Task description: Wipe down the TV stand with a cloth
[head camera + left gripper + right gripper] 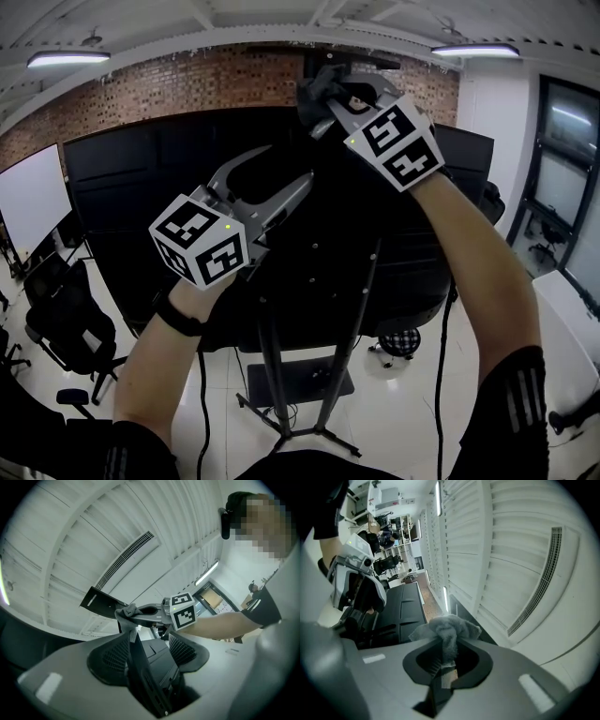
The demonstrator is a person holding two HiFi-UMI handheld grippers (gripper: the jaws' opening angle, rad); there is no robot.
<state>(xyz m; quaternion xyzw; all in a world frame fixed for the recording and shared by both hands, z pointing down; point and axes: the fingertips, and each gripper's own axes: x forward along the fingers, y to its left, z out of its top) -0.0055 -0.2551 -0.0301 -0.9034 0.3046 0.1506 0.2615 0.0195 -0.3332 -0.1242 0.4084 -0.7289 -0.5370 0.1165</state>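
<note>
A large black TV filled the centre of the head view, its stand reaching down to the lower centre. At centre left, the left gripper had its jaws apart, the panel's dark edge between them. At the upper centre, the right gripper was clamped on a grey cloth at the TV's top edge.

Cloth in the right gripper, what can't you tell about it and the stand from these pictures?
- Cloth: whether it touches the TV; in the head view the right gripper covers the contact.
- Stand: its foot is partly hidden by the person's body at the head view's lower edge.
- TV's screen side: turned away in every view.
</note>
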